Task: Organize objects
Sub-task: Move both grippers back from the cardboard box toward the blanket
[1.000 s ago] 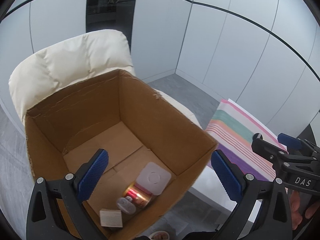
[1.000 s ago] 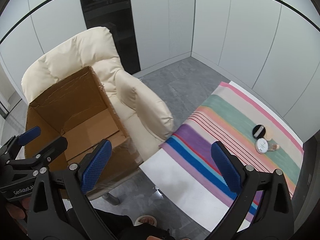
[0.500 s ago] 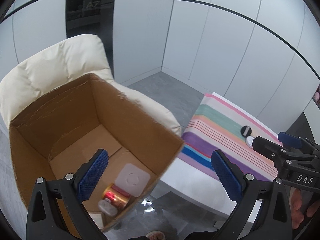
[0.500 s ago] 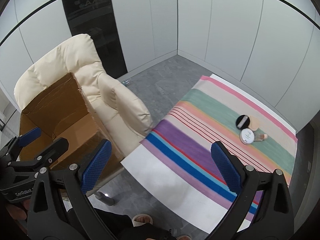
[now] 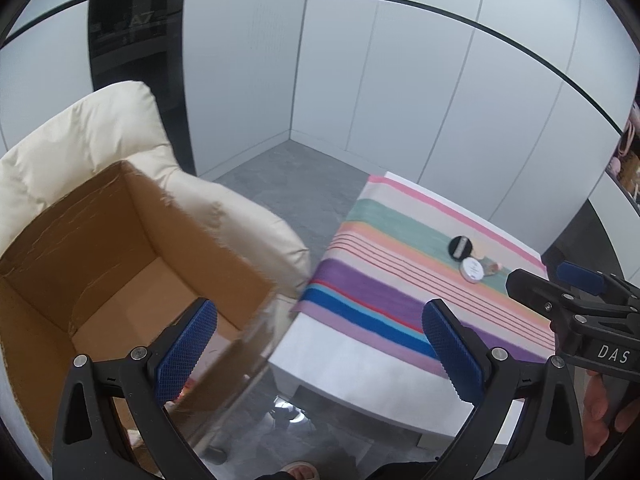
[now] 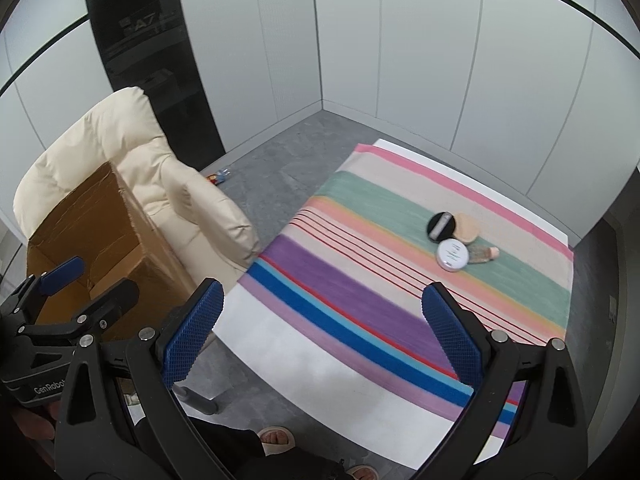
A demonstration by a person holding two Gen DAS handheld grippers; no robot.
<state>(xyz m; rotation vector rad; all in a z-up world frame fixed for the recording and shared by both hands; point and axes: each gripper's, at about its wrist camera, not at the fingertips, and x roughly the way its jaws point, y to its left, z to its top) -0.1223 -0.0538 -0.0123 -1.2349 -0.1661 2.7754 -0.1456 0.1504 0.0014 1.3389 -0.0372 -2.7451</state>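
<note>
Holding both tongs spread wide with nothing between the blue pads, I have the left tongs [image 5: 320,344] over the gap between the box [image 5: 120,248] and the bench [image 5: 360,364], and the right tongs [image 6: 320,334] over the bench's near, white end. A striped cloth [image 6: 360,280] covers most of the bench.

In the right view the small items sit in a tight cluster at about 1 o'clock on the cloth's green band, well apart from both tongs: a black puff [image 6: 441,227], a beige puff [image 6: 467,229] touching it on the right, a white round tin [image 6: 452,255] just below them, and a small bottle [image 6: 482,255] lying on its side against the tin.

At 9 o'clock the open box rests on a cream armchair [image 6: 100,144]. In the left view its floor is mostly bare cardboard; something red shows low behind my left pad, too hidden to tell what. On the floor beyond the armchair lies a small bottle-like thing [image 6: 218,176], too small to identify. A foot in a pale slipper [image 6: 276,438] shows at 6 o'clock.
</note>
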